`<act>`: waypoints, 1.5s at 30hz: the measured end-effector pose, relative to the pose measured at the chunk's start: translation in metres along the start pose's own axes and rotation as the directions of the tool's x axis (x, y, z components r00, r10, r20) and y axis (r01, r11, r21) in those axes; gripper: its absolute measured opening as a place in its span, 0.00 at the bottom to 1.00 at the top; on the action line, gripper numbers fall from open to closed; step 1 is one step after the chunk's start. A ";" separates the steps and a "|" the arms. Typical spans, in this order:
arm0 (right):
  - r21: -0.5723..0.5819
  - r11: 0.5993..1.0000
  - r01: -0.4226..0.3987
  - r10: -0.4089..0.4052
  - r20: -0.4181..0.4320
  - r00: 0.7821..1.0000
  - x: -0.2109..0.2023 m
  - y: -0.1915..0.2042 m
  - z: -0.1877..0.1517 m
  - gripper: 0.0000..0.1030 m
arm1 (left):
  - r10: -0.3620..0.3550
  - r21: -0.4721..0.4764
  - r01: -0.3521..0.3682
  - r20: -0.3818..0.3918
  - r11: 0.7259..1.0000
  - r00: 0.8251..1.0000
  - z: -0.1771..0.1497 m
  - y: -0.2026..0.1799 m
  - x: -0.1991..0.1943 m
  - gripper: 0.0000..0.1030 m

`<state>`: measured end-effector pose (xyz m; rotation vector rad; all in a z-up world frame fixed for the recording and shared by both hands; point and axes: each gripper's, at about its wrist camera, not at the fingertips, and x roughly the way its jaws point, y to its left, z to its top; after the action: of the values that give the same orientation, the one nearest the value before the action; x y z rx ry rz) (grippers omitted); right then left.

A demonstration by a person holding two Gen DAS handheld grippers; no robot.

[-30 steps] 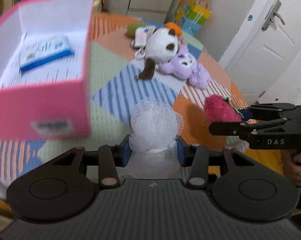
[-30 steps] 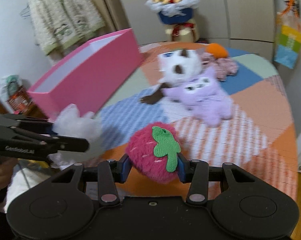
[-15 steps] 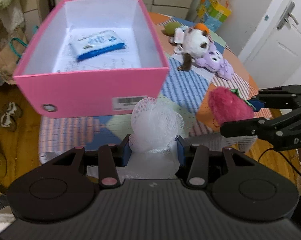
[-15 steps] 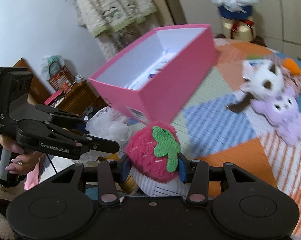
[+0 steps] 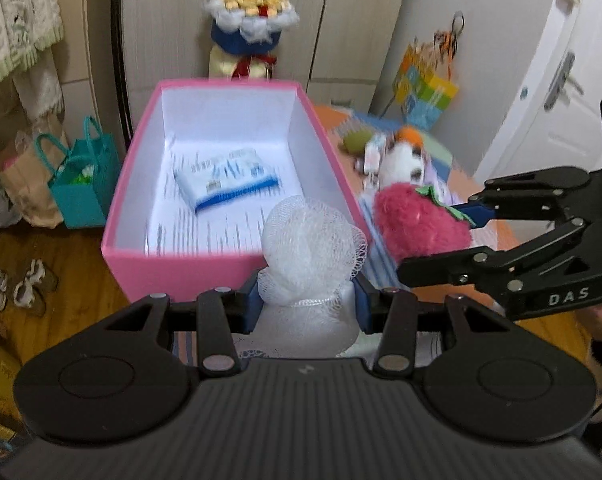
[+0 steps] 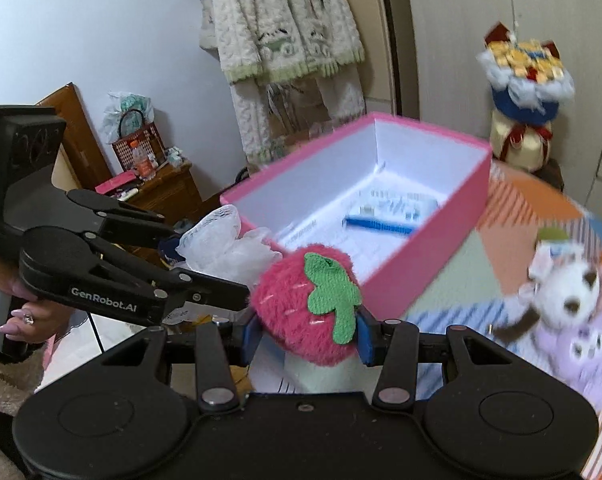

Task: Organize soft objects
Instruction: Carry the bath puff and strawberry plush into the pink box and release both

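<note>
Both grippers have risen toward the pink box [image 5: 229, 268], left gripper [image 5: 307, 308] pinching the mesh pouf [image 5: 309, 248], right gripper [image 6: 301, 332] pinching the plush strawberry [image 6: 301, 304]; clear the rim before releasing.

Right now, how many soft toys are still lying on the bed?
2 that I can tell: a white plush and a purple plush pressed together on the patchwork cover. Blur may hide more. The strawberry plush is held instead.

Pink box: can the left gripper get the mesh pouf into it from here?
Probably yes. The pink box is open-topped just ahead of the left gripper, which grips the pouf; only a flat packet lies inside.
</note>
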<state>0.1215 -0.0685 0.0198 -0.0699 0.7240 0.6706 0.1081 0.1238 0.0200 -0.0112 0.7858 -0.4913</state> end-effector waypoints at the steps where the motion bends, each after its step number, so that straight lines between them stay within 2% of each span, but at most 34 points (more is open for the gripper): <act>1: -0.010 1.000 0.006 -0.006 0.020 1.000 0.000 -0.001 0.007 0.50 | -0.003 -0.003 0.003 0.014 1.000 1.000 0.006 0.003 0.000 0.43; 7: -0.058 0.998 0.026 -0.018 0.133 0.991 0.007 -0.015 0.049 0.50 | -0.002 -0.013 0.003 0.086 1.000 0.996 0.047 0.025 0.016 0.43; 11: -0.096 0.994 0.048 -0.034 0.140 0.990 0.037 -0.029 0.071 0.50 | 0.031 -0.029 -0.029 0.078 0.999 0.997 0.074 0.043 0.048 0.44; 14: -0.128 0.989 0.067 -0.053 0.112 0.992 0.065 -0.043 0.082 0.51 | 0.054 -0.053 -0.053 0.023 0.997 0.998 0.091 0.058 0.083 0.44; 16: -0.130 0.991 0.035 -0.026 0.075 0.997 0.085 -0.058 0.091 0.51 | 0.070 -0.126 -0.069 0.008 0.990 0.997 0.099 0.072 0.103 0.44; 19: -0.103 0.995 0.008 -0.005 0.028 1.000 0.107 -0.079 0.100 0.51 | 0.062 -0.167 -0.065 -0.024 0.984 0.998 0.109 0.088 0.129 0.44; 25: -0.188 0.980 0.059 -0.068 -0.044 0.997 0.146 -0.092 0.106 0.51 | 0.087 -0.188 -0.102 -0.083 0.977 0.993 0.124 0.100 0.166 0.44; 28: -0.208 0.976 0.055 -0.074 -0.085 0.994 0.164 -0.099 0.111 0.51 | 0.124 -0.170 -0.141 -0.106 0.975 0.987 0.129 0.105 0.180 0.45; 32: -0.301 0.952 0.058 -0.101 -0.131 0.986 0.183 -0.097 0.113 0.51 | 0.143 -0.142 -0.161 -0.127 0.977 0.982 0.135 0.112 0.189 0.46; 35: -0.321 0.946 0.051 -0.106 -0.156 0.982 0.193 -0.097 0.114 0.51 | 0.141 -0.126 -0.160 -0.153 0.979 0.978 0.134 0.112 0.196 0.46; 38: -0.347 0.936 0.058 -0.121 -0.163 0.979 0.199 -0.093 0.114 0.51 | 0.159 -0.107 -0.175 -0.147 0.979 0.976 0.132 0.112 0.200 0.47; 40: -0.363 0.929 0.067 -0.136 -0.167 0.977 0.202 -0.091 0.112 0.56 | 0.162 -0.094 -0.176 -0.141 0.980 0.977 0.130 0.111 0.201 0.50; 42: -0.368 0.926 0.082 -0.150 -0.162 0.975 0.203 -0.089 0.111 0.68 | 0.149 -0.092 -0.163 -0.142 0.982 0.979 0.127 0.108 0.200 0.54; 45: -0.362 0.928 0.093 -0.150 -0.133 0.980 0.196 -0.088 0.107 0.75 | 0.142 -0.082 -0.151 -0.106 0.985 0.984 0.125 0.103 0.189 0.63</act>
<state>0.3441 -0.0011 -0.0379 -0.5022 0.7375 0.6746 0.3499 0.1130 -0.0375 -0.0121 0.8990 -0.3185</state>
